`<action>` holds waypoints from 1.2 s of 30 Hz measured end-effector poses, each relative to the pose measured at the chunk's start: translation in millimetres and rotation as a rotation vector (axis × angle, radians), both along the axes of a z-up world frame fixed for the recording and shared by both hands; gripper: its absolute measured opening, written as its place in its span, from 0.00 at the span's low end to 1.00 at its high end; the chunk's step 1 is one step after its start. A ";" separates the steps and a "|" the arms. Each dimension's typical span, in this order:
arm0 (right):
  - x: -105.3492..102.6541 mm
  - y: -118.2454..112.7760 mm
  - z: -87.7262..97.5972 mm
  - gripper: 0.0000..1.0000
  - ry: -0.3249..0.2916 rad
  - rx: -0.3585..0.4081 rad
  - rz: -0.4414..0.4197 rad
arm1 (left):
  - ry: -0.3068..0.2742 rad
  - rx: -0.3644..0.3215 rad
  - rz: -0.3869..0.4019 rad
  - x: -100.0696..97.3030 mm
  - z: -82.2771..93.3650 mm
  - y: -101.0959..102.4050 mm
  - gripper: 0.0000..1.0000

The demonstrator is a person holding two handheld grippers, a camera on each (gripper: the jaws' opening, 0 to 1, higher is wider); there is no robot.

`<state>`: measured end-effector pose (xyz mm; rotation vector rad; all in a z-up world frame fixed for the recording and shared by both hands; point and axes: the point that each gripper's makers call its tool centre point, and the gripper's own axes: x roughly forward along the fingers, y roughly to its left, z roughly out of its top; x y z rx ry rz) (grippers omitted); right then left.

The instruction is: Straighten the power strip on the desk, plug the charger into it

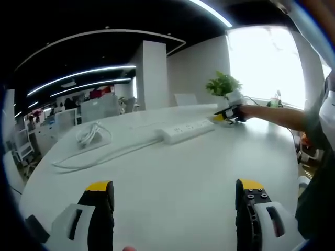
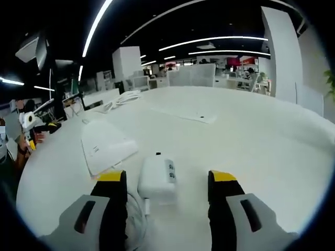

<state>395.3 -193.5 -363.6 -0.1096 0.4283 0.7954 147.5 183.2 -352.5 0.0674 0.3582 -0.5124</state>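
Left tool (image 1: 175, 191): jaws spread wide over bare white desk (image 1: 172, 167), grasping nothing. Farther on, power strip (image 1: 187, 130) lying flat, angled, its cord (image 1: 99, 154) trailing toward a coiled cable (image 1: 90, 133). Beyond the strip's far end, right tool (image 1: 226, 116), near a potted plant (image 1: 224, 84).

Right tool (image 2: 166, 193): released, jaws apart on either side of white charger (image 2: 157, 177) resting on the desk; paper sheet (image 2: 107, 147) just beside.

White power strip (image 1: 187, 129) lies flat, slanted on surface (image 1: 172, 178), cord trailing left. White charger (image 2: 157, 178) lies on surface.
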 end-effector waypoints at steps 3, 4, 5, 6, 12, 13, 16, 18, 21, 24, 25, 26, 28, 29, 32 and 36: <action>-0.4 1.3 -0.1 0.57 0.002 -0.002 0.002 | 0.001 0.000 -0.001 0.3 -0.4 0.1 0.99; -1.0 1.9 -0.2 0.57 0.002 -0.002 0.003 | -0.002 0.000 -0.004 0.4 -0.1 -0.2 0.99; -1.4 2.2 -0.7 0.56 0.005 -0.001 0.001 | -0.003 -0.002 -0.006 0.5 0.1 -0.5 0.99; -1.7 2.4 -1.2 0.55 0.010 0.004 0.000 | -0.002 -0.004 -0.006 0.7 0.1 -0.7 0.99; -1.9 0.9 -1.4 0.47 0.022 0.010 -0.004 | -0.002 -0.001 -0.004 2.0 -0.4 -0.1 0.99; -2.1 1.0 -1.3 0.46 0.022 0.008 -0.004 | -0.001 -0.002 -0.003 2.0 -0.6 0.0 0.99; -1.8 0.5 -0.8 0.44 0.014 0.000 -0.001 | 0.000 -0.002 -0.004 2.0 -1.2 -0.1 0.99; -3.0 1.3 -1.2 0.44 0.015 0.000 -0.003 | 0.000 -0.002 -0.003 2.1 -1.7 -0.3 0.99; -5.0 2.4 -1.8 0.41 0.014 -0.002 -0.002 | 0.001 -0.002 -0.004 2.2 -2.2 -0.5 0.99; -6.3 3.5 -2.7 0.36 0.014 -0.008 -0.002 | 0.001 -0.002 -0.005 2.4 -2.4 -0.7 0.99; -5.6 3.3 -3.0 0.34 0.016 -0.008 -0.008 | 0.002 -0.004 -0.005 2.4 -2.6 -0.8 0.99; -5.4 3.5 -3.5 0.33 0.017 -0.012 -0.006 | 0.002 -0.004 -0.008 2.2 -2.7 -1.3 0.99; -3.6 2.6 -3.4 0.32 0.012 -0.019 -0.008 | 0.002 -0.004 -0.009 2.1 -2.6 -1.6 0.99; -3.2 2.4 -3.3 0.32 0.010 -0.021 -0.009 | 0.001 -0.003 -0.008 2.2 -2.6 -1.4 0.99; -1.8 1.6 -3.6 0.31 0.001 -0.032 -0.005 | 0.001 -0.003 -0.005 2.3 -2.9 -0.5 0.99; 1.0 -1.1 -3.7 0.27 -0.009 -0.044 -0.008 | 0.001 -0.002 -0.003 2.5 -2.9 -0.2 0.99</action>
